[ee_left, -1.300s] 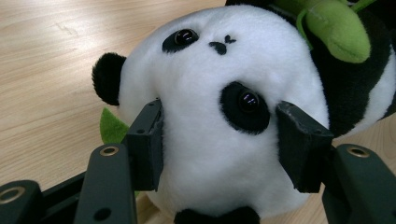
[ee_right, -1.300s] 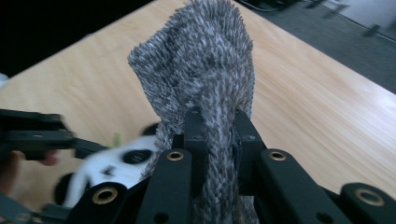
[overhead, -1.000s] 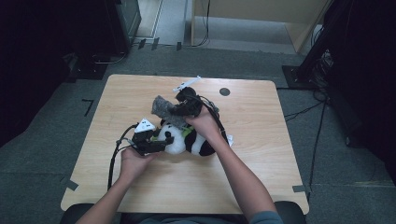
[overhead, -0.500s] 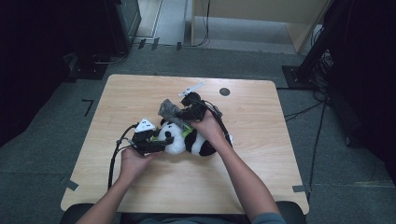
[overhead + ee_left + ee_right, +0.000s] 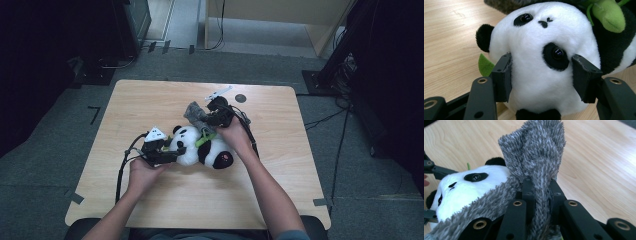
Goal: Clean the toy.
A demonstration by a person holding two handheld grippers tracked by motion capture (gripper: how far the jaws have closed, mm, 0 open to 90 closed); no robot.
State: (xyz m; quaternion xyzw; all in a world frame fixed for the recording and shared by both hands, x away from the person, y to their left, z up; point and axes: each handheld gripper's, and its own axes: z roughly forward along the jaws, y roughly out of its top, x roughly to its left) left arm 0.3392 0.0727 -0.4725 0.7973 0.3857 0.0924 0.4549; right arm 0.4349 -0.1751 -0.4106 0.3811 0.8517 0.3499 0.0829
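Two handheld grippers work a plush panda [image 5: 202, 147] near the middle of the wooden table [image 5: 150, 100]. Panda lies on its side in the high view, head toward the person's left, black-and-white body to the right, a green plush leaf [image 5: 202, 141] across its chest.

Left gripper [image 5: 541, 75]: jaws partly spread, one pad on each side of the panda's white head, pressing into the fur by the cheek and the black eye patch. Head sits squarely between the pads, so it is clamped. In the high view the left gripper [image 5: 167, 152] lies low at the panda's head, left hand [image 5: 142, 175] behind it, cable looping off toward the table's left edge.

Right gripper [image 5: 541, 192]: jaws pressed nearly together, pinching a fold of grey fuzzy cloth [image 5: 534, 157]. Cloth stands up in a bunch above the pads and trails down over the panda's head in that view. In the high view the right gripper [image 5: 212, 117] sits just above the panda's back, grey cloth [image 5: 195, 112] sticking out to its left, right hand [image 5: 235, 135] wrapped on the handle.

A small dark round mark [image 5: 241, 98] sits on the table near the far edge.
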